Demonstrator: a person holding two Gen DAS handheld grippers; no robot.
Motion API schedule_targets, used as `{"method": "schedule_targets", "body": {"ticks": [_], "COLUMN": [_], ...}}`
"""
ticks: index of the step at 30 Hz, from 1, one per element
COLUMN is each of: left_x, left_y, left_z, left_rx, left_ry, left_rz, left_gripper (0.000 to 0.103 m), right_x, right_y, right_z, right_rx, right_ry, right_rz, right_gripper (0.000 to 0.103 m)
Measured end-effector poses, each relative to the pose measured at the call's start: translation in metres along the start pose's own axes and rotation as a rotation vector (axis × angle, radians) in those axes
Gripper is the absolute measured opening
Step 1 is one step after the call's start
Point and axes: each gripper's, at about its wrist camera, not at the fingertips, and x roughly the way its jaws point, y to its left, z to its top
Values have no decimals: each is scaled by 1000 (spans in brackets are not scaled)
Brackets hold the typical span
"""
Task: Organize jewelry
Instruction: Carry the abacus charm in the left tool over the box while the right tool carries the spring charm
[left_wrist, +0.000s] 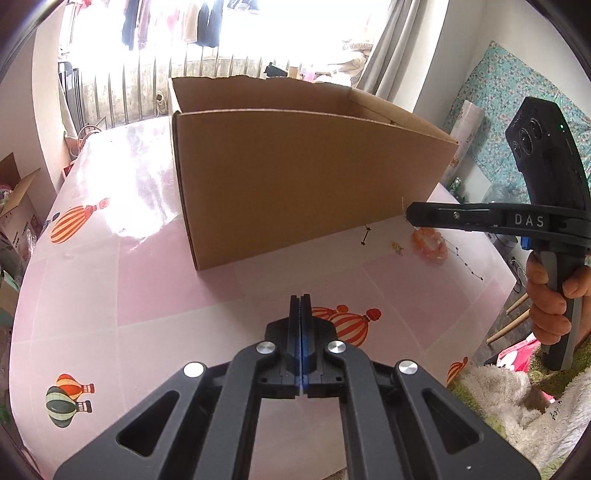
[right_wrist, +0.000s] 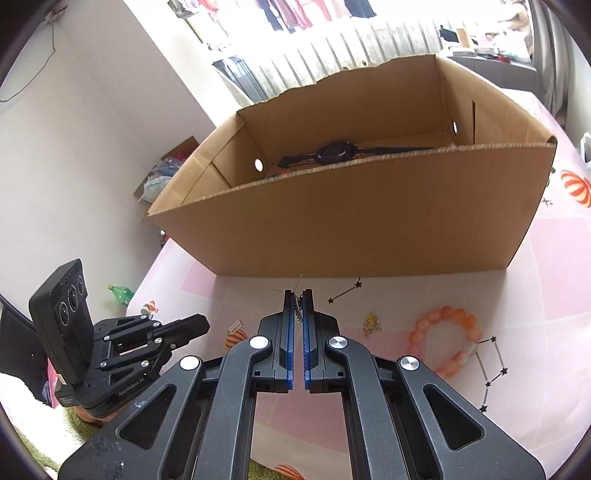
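An open cardboard box (left_wrist: 295, 177) stands on the pink table; it also shows in the right wrist view (right_wrist: 369, 221), with a dark watch (right_wrist: 332, 153) lying inside. My right gripper (right_wrist: 298, 301) is shut on a thin gold chain piece (right_wrist: 297, 308), held just above the table in front of the box; from the left it shows side-on (left_wrist: 410, 214). An orange bead bracelet (right_wrist: 445, 341) and a small gold earring (right_wrist: 371, 325) lie on the table to its right. My left gripper (left_wrist: 300, 300) is shut and empty, low over the table in front of the box.
The table (left_wrist: 92, 280) has a pink cloth with balloon prints. My left gripper shows at lower left in the right wrist view (right_wrist: 192, 325). A fluffy blanket (left_wrist: 498, 391) lies past the table's near right edge. A window with railings is behind the box.
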Motion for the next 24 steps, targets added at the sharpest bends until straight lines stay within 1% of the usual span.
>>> {"method": "schedule_targets", "body": {"ticks": [1,2,4,5,7,9,11,13,16,19,21,22,23,24], "left_x": [2,5,10,14,22,27,31,34,40,44,48,49,50,51], "left_y": [-1,-3,-5,-7,-12,-19,-25,-25,-24,-22,-22,-23,-24,-26], "left_z": [2,3,5,6,8,11,14,20,29,36,41,44,45,45], "left_rx": [6,15,40,57,92,139,178,182,200,211,221,231,245,258], "left_ry": [12,28,57,72,105,122,145,178,235,291,322,332,339,339], "left_rz": [4,4,16,35,54,95,115,112,104,82,83,89,96,102], "left_gripper": [3,11,24,24,24,24,24,23,20,18,14,7,4,4], "right_x": [2,3,5,6,6,6,5,2,1,-2,-5,-5,-6,-7], "right_y": [0,1,3,3,4,2,-1,-5,-7,-10,-12,-14,-15,-16], "right_z": [-2,-4,-7,-8,-10,-13,-17,-21,-22,-23,-23,-24,-24,-24], "right_rx": [0,-1,-6,-11,-18,-14,-6,-1,-1,3,7,10,13,16], "right_ry": [1,1,-4,-7,-17,-25,-26,-25,-35,-50,-60,-63,-66,-67], "right_rz": [4,9,19,22,26,39,52,64,76,94,102,105,108,110], "right_gripper": [2,2,2,2,2,2,2,2,2,2,2,2,2,2]}}
